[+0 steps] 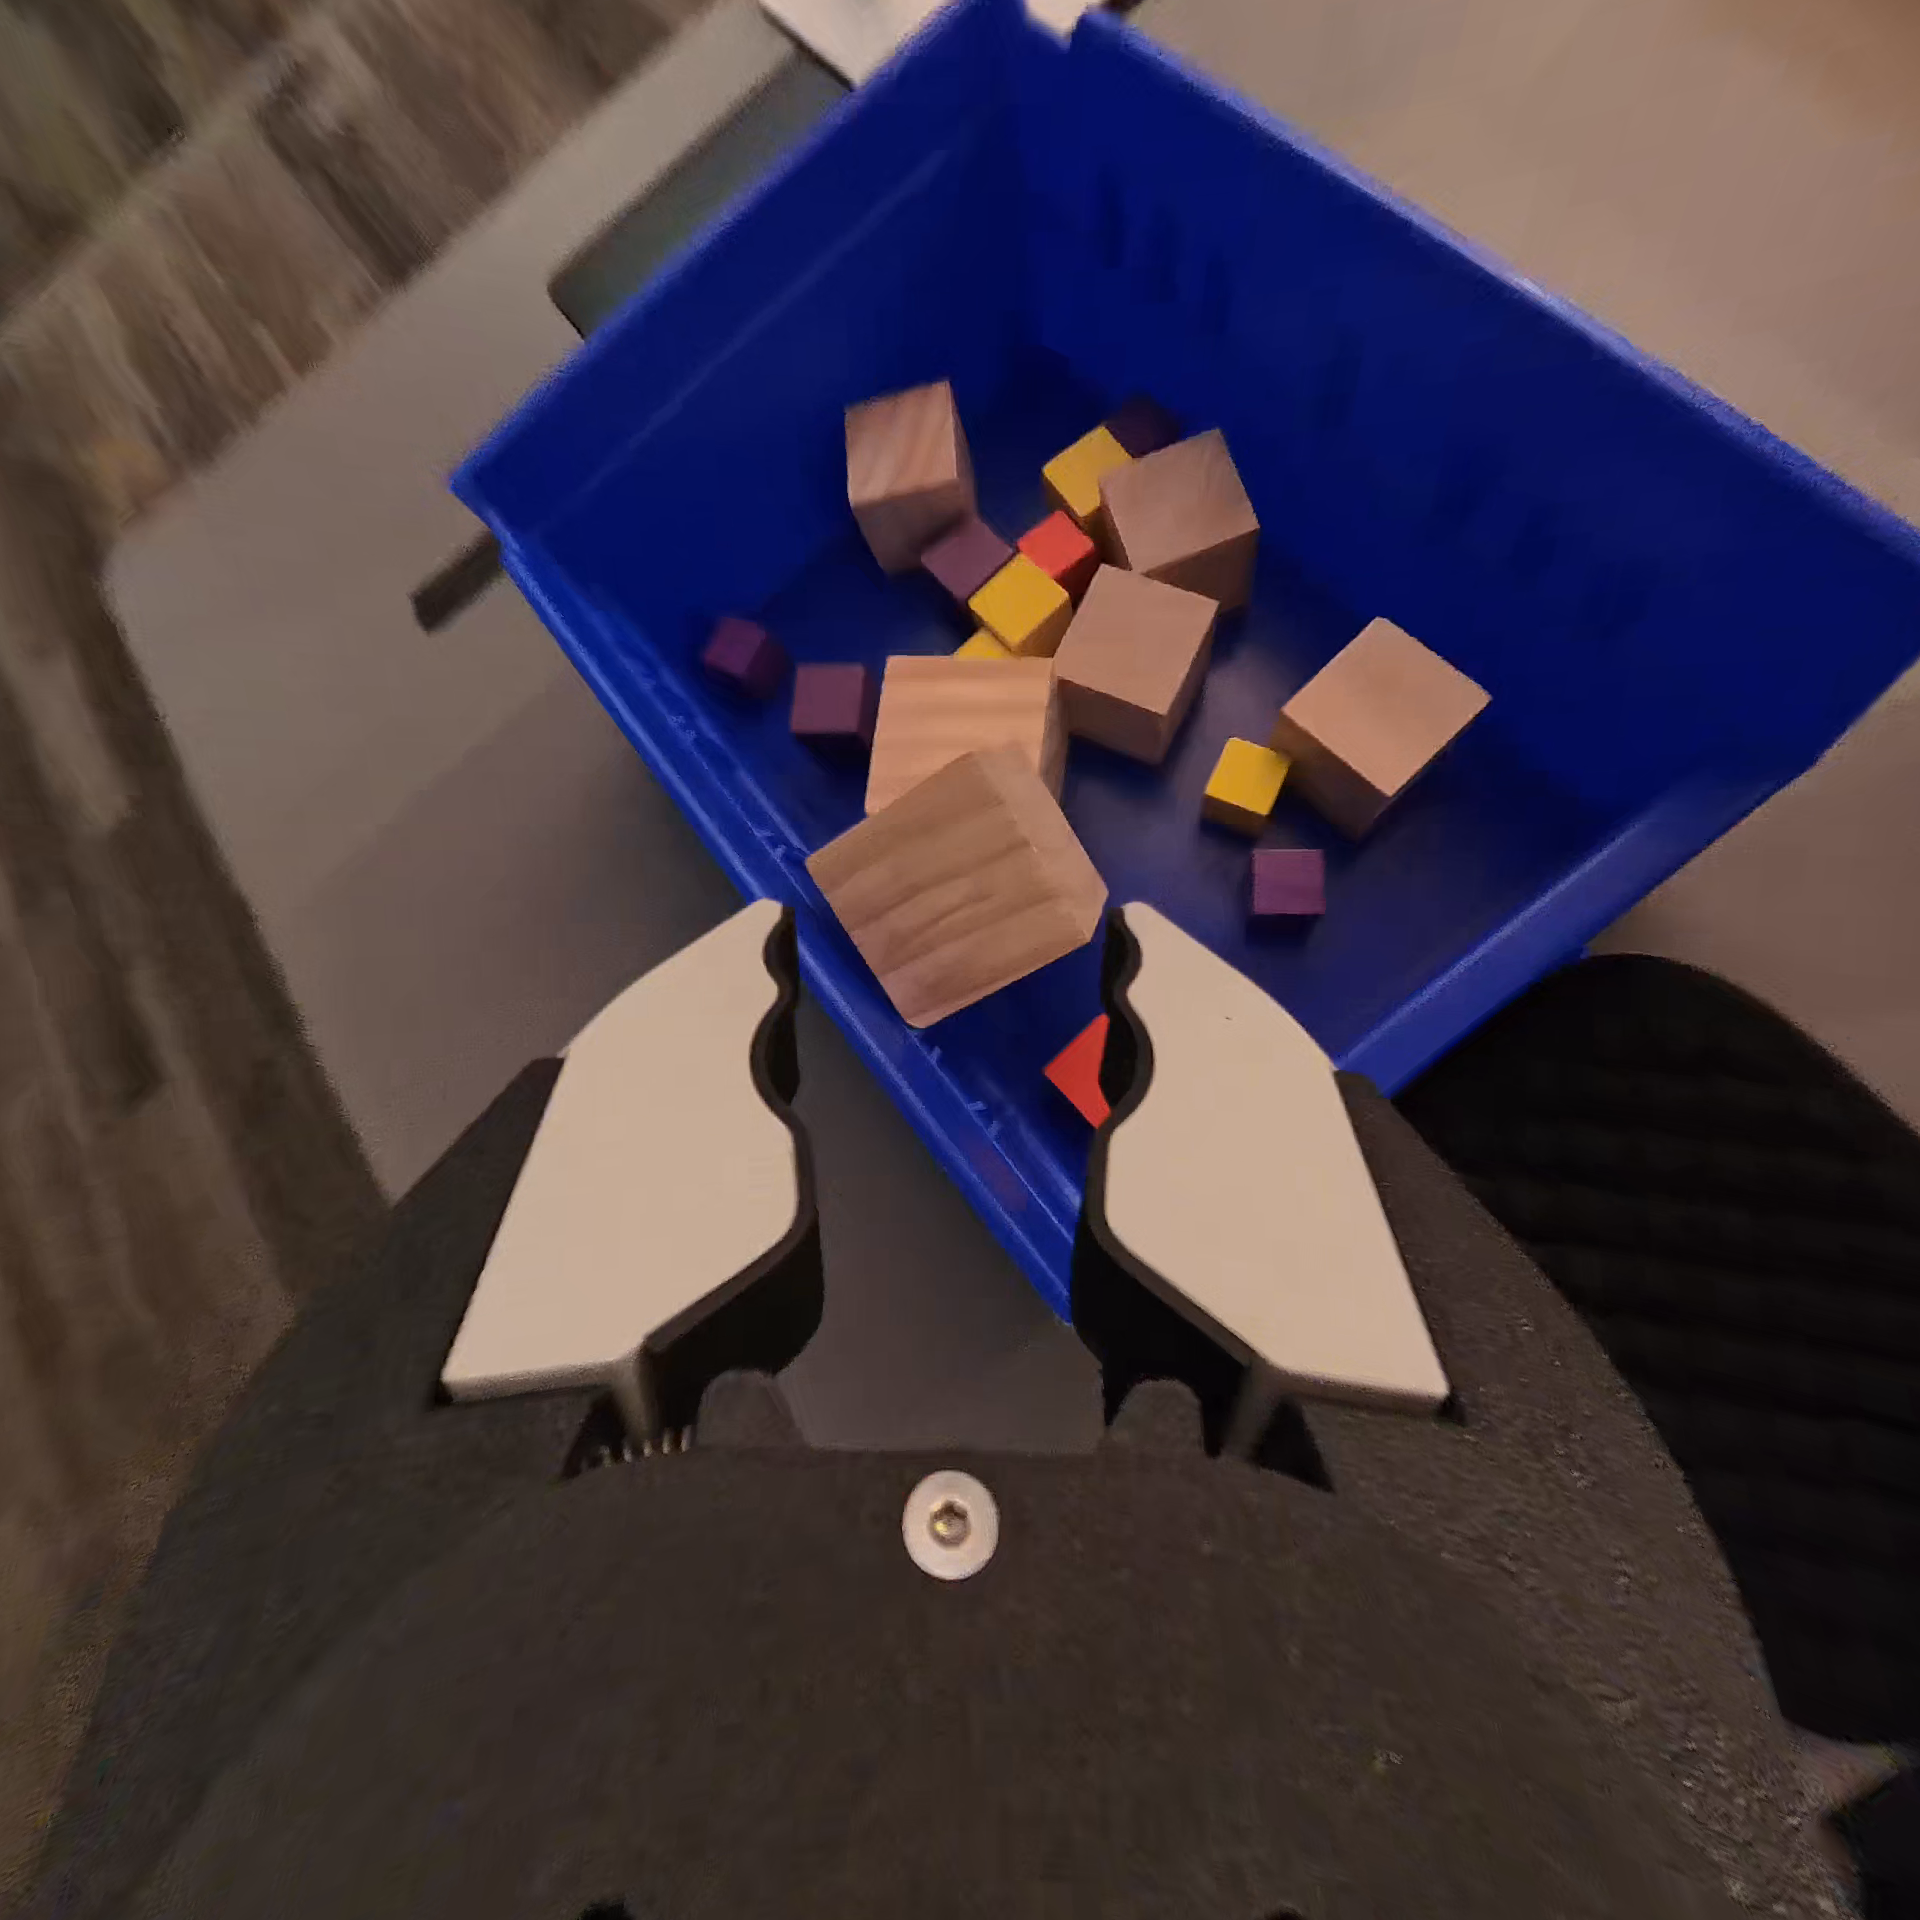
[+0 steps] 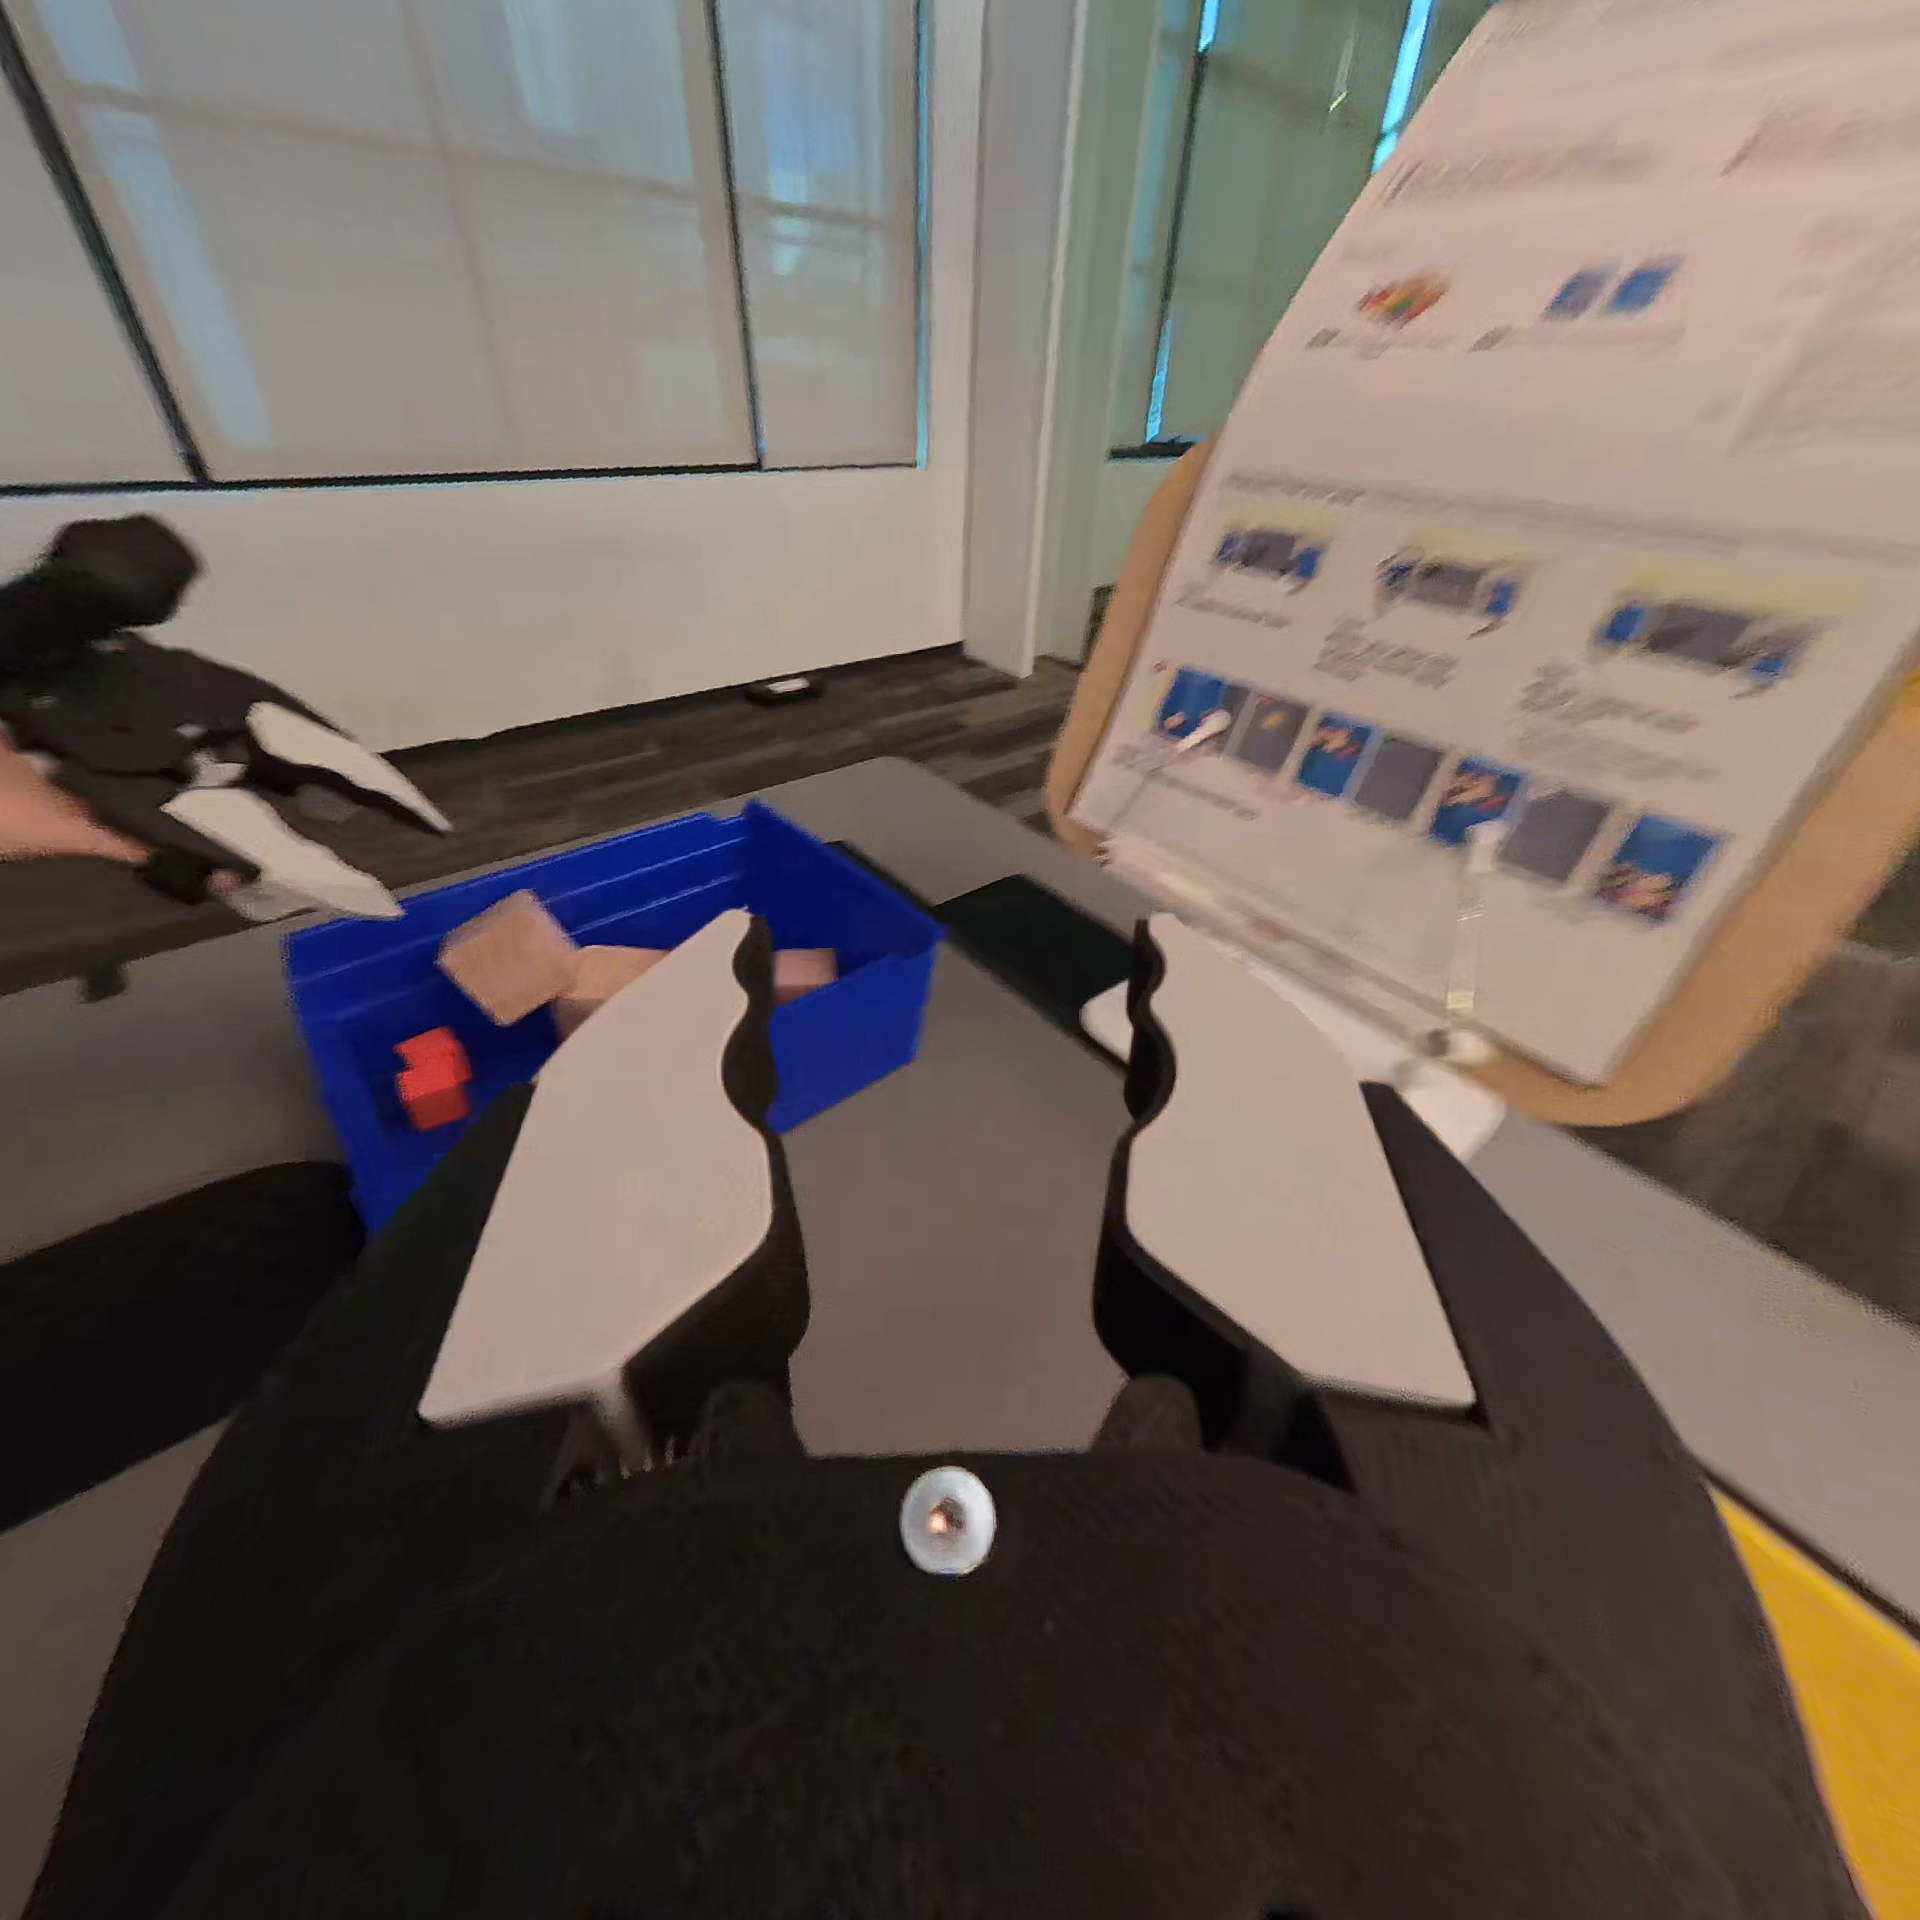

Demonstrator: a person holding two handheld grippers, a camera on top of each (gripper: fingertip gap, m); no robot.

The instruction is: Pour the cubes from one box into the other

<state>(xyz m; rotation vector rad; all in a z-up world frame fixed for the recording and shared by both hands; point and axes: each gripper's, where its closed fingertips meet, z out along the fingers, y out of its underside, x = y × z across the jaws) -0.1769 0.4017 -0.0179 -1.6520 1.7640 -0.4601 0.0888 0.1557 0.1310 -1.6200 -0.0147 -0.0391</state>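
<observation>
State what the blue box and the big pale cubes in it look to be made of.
Blue box: likely moulded plastic, with uniform colour, a slight sheen and thin ribbed walls. Big pale cubes: seemingly unpainted wood, matte, with grain lines on their faces. The small coloured cubes look painted; the material beneath is unclear.

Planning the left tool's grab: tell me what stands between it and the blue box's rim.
Nothing visible does. The left tool is open, close over the near rim of the blue box. The wooden cubes lie inside, clear of that wall. A second box is not in view.
</observation>
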